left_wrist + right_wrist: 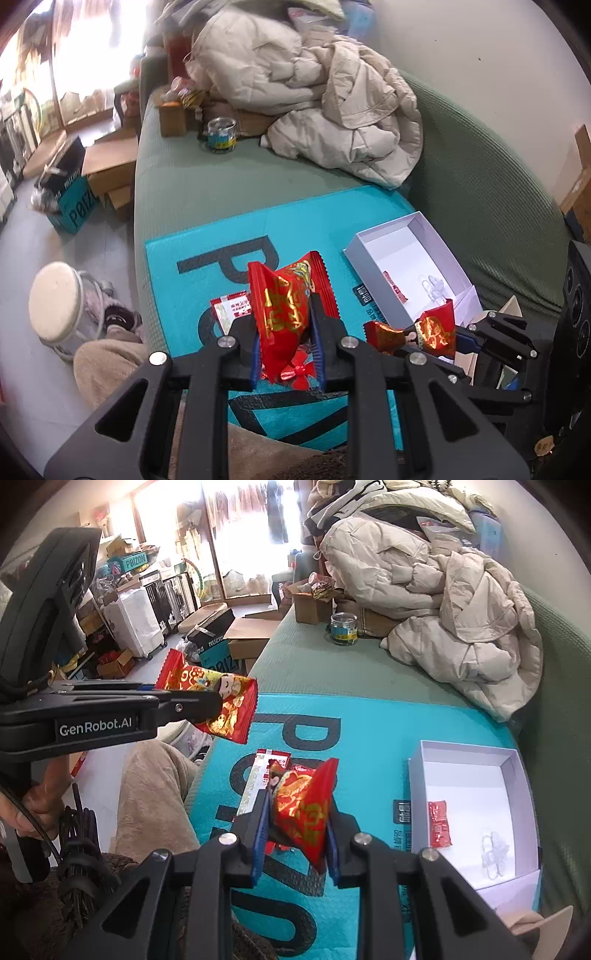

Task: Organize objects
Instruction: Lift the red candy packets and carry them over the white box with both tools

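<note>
My left tongs [284, 325] pinch a red snack packet [288, 306] by its middle, lifted above the teal box [192, 266] on the sofa. My right tongs [295, 825] clamp a second red packet [306, 808] likewise. The white tray [469, 764] lies to the right. Both foil wrappers look slick; either could slide free on the way across.

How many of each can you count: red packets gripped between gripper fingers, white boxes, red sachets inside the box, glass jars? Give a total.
Gripped red packets: 2
White boxes: 1
Red sachets inside that box: 1
Glass jars: 1
Total: 5
</note>
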`<move>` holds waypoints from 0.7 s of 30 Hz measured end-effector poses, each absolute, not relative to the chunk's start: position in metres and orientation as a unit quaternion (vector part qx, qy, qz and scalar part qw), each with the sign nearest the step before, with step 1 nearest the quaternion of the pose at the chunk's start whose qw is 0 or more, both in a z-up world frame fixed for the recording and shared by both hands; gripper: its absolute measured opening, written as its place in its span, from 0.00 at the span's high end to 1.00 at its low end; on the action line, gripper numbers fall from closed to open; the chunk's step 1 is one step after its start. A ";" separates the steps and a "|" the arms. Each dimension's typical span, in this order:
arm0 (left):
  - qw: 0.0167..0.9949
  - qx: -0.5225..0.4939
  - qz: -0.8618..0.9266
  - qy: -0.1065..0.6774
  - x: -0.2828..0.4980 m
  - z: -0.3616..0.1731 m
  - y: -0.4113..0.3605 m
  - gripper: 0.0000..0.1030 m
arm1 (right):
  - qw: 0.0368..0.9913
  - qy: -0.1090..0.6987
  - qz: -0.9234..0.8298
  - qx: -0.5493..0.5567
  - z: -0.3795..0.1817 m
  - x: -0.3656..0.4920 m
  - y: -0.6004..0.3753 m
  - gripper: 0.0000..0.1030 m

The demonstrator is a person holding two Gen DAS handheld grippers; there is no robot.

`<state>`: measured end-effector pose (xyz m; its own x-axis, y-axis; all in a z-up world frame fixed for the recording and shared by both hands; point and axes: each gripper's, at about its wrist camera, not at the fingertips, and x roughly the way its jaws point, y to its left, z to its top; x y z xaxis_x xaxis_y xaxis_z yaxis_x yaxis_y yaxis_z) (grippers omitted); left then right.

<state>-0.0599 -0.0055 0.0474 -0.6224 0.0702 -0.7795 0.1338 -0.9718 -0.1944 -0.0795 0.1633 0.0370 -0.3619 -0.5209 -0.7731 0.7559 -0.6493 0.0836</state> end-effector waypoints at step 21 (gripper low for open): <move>-0.063 0.489 -0.867 0.067 -0.119 0.042 0.107 0.81 | 0.290 0.114 -0.840 0.445 0.040 -0.110 0.272 0.75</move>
<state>-0.1193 0.1074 0.0422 -0.5136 0.1756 -0.8399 -0.0442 -0.9830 -0.1784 -0.1105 0.2722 0.0401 -0.4360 -0.3849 -0.8135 0.5886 -0.8058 0.0658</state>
